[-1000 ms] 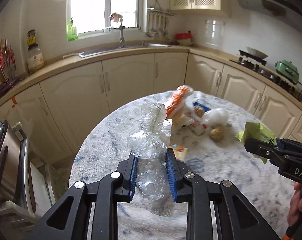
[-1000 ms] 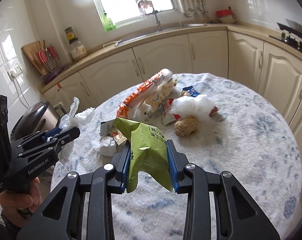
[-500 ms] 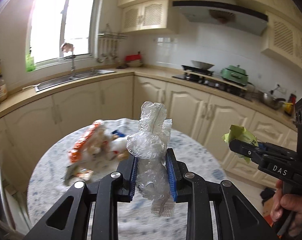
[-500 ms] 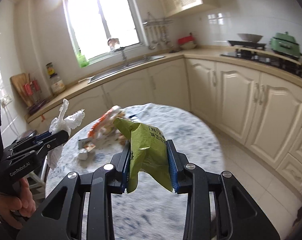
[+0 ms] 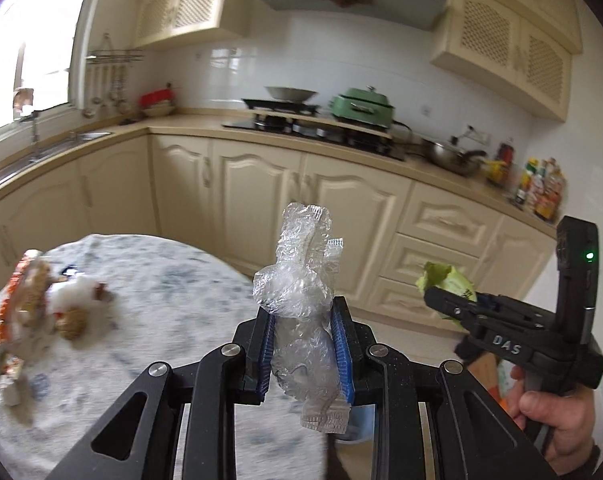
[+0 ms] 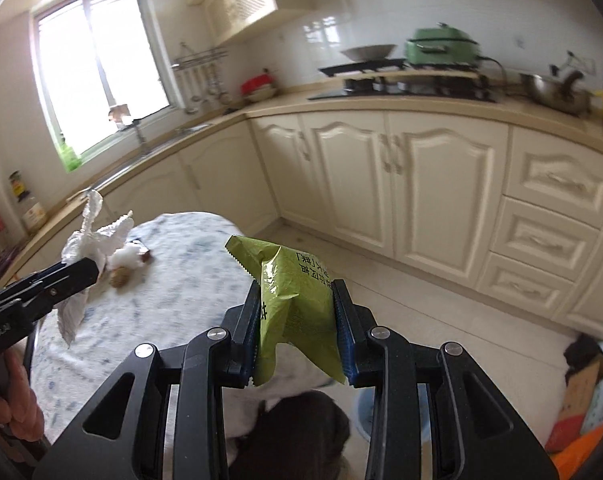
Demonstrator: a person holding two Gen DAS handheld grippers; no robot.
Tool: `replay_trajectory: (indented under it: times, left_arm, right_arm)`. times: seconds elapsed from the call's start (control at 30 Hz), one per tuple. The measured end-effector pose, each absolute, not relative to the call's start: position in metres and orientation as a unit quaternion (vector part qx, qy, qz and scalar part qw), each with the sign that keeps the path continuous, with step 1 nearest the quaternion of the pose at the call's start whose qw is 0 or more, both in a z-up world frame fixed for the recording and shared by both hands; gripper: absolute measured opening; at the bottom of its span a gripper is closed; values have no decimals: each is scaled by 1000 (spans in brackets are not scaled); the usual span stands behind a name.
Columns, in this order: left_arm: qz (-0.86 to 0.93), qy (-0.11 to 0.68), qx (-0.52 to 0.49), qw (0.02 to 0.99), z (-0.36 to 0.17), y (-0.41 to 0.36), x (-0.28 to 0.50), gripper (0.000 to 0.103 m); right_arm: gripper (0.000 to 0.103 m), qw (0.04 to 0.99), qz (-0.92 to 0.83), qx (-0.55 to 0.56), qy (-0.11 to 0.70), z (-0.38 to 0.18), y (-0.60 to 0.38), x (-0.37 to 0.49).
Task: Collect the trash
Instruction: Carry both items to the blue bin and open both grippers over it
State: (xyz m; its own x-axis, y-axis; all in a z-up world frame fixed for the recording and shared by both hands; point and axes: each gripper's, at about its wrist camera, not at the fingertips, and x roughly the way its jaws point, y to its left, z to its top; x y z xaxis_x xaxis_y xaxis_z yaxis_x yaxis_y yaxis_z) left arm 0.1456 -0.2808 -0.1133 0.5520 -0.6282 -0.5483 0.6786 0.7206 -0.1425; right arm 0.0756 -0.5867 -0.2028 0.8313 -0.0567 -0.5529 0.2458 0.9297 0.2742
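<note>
My left gripper (image 5: 305, 344) is shut on a crumpled clear plastic wrapper (image 5: 301, 288) and holds it in the air past the right edge of the round table (image 5: 161, 312). My right gripper (image 6: 297, 328) is shut on a green snack bag (image 6: 297, 292), also in the air beside the table (image 6: 181, 280). The right gripper with the green bag shows at the right of the left wrist view (image 5: 461, 304). The left gripper with the wrapper shows at the left of the right wrist view (image 6: 73, 276). More trash (image 5: 41, 304) lies on the table's far left.
Cream kitchen cabinets (image 5: 301, 200) and a counter with a stove (image 5: 313, 120) stand straight ahead. A pale blue round container (image 6: 365, 412) sits on the floor below the grippers, mostly hidden. A cardboard box and orange items (image 6: 581, 420) lie at the lower right.
Both grippers have swung to the right, away from the table, each still holding its piece of trash. The table and its trash pile have slid to the left of both views.
</note>
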Motion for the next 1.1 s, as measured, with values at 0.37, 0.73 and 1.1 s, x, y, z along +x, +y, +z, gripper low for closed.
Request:
replay_trajectory:
  times: [0.37, 0.73, 1.1]
  left_arm:
    - [-424, 394, 81, 811, -177, -415, 201, 23]
    - [-409, 500, 130, 753, -247, -539, 270, 23]
    - [-357, 479, 168, 784, -260, -592, 290, 96]
  right_arm:
    - [33, 896, -144, 245, 341, -290, -679, 70]
    - [35, 848, -163, 318, 391, -375, -729, 85]
    - [84, 837, -182, 351, 378, -384, -747, 76]
